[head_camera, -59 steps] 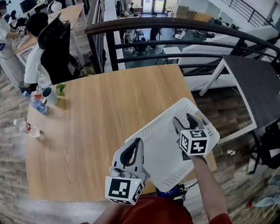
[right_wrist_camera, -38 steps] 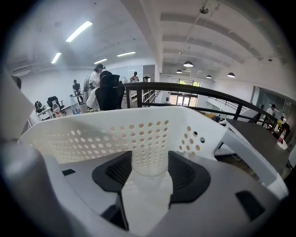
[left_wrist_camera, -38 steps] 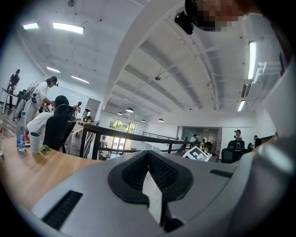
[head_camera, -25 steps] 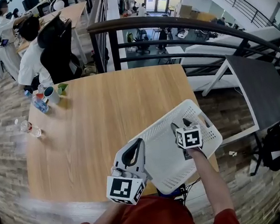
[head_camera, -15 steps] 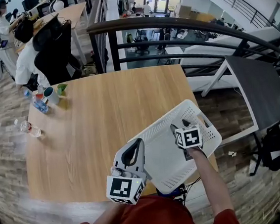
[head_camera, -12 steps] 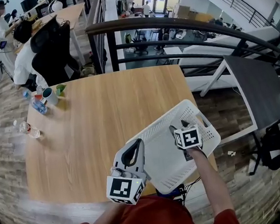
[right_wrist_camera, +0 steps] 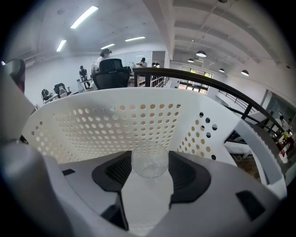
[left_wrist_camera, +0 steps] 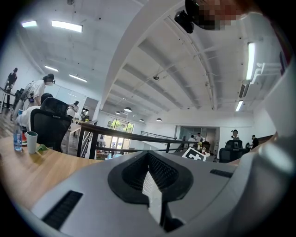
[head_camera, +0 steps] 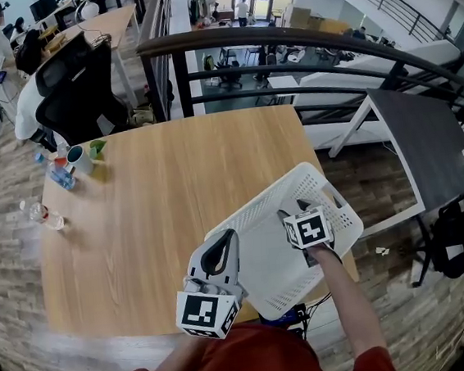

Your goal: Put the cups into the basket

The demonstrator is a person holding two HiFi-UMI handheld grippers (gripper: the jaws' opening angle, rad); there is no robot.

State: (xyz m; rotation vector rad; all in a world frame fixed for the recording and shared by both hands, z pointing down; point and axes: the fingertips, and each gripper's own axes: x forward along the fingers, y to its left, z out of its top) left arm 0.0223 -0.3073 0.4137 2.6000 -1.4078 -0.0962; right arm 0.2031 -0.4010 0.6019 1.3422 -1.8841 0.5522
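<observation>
A small clear round cup (right_wrist_camera: 149,160) is being gripped between the jaws of the right gripper (right_wrist_camera: 149,170) — both dark pads are being pressed against its sides, with the jaws standing wide around it. The cup is being held inside a white perforated plastic basket (right_wrist_camera: 106,121), whose holed wall is curving just ahead of the jaws and round to both sides of them. In the head view the right gripper (head_camera: 293,213) is being pointed down into the basket (head_camera: 260,256), which is being held tilted at the near right corner of the light wooden surface (head_camera: 174,178). The jaws of the left gripper (left_wrist_camera: 149,178) are being closed on a thin white perforated edge — the basket's near rim, against which the left gripper (head_camera: 220,243) is being shown in the head view. Far ahead of the left jaws and to their left, a pale mug with a dark inside (head_camera: 78,159) and a clear plastic bottle (head_camera: 41,215) are being carried by the surface.
</observation>
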